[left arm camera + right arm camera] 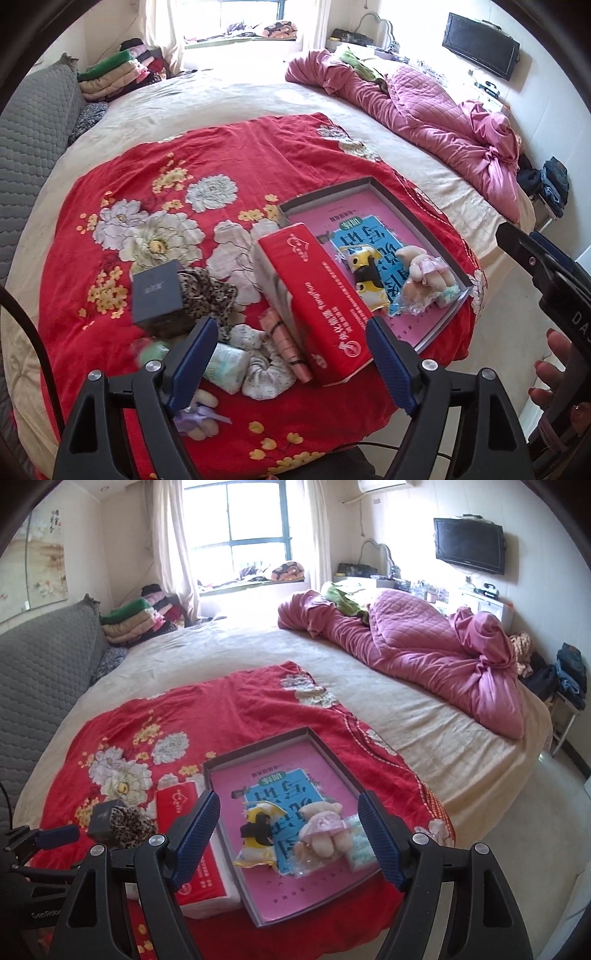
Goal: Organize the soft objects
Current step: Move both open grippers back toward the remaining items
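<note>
Your left hand-held gripper (286, 360) hangs released, nothing between its fingers, above the loose pile at the near edge of the red floral blanket (221, 155) on the bed: a diaper (227, 367), a grey scrunchie (267, 374) and a small plush bear (201, 411) lie just below it, beside the red tissue pack (317, 295). Your right hand-held gripper (288, 834) is likewise released and empty, over the shallow box (295, 734), where a pink-dressed plush bear (325, 830) and a yellow plush toy (258, 834) lie toward its near side.
</note>
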The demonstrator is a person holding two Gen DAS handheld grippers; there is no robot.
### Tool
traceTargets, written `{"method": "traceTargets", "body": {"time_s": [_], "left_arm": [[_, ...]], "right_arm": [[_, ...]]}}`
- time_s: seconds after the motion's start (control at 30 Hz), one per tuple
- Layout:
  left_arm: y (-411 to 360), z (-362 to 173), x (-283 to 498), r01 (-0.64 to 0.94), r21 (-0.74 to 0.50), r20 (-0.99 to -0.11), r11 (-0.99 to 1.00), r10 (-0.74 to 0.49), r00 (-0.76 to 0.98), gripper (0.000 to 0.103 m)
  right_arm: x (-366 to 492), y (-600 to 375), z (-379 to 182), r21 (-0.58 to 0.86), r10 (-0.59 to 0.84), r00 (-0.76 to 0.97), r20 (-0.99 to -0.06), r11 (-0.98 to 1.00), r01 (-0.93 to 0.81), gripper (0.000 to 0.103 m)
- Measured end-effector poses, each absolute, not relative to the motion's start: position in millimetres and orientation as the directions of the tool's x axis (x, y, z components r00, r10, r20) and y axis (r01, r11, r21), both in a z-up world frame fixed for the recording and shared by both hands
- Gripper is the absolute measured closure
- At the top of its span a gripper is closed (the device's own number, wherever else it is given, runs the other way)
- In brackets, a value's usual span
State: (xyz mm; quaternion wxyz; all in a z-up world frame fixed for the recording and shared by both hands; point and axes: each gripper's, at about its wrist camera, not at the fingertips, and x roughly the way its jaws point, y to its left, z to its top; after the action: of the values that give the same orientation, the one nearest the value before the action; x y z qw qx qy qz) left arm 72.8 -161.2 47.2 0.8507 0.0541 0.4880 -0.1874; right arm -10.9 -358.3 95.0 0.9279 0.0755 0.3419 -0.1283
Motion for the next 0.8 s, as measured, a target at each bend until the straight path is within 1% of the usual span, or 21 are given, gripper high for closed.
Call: {"method": "traceTargets", "body": {"time_s": [0.3, 0.53, 0.8], "left_arm": [[-120, 57, 74, 0.312, -0.088, -0.843, 0.946, -0.238, 0.483, 0.021], [-80, 65, 83, 0.259, -0.074, -0.835, 0.963, -0.202, 0.512, 0.021], [-37, 59, 90, 0.187, -0.066, -0.844, 0.980, -0.155, 0.514, 0.021]], "right_arm": [[-5, -326, 106, 0.076, -0.113, 0.766, -0.633, 0.976, 0.206, 0.025], [1, -301, 109, 0.052, -0.088, 0.773, -0.629, 0.987, 0.154, 0.025], [8, -280, 107, 0.035, -0.059, 0.775, -0.629, 0.994, 0.104, 0.025]]}}
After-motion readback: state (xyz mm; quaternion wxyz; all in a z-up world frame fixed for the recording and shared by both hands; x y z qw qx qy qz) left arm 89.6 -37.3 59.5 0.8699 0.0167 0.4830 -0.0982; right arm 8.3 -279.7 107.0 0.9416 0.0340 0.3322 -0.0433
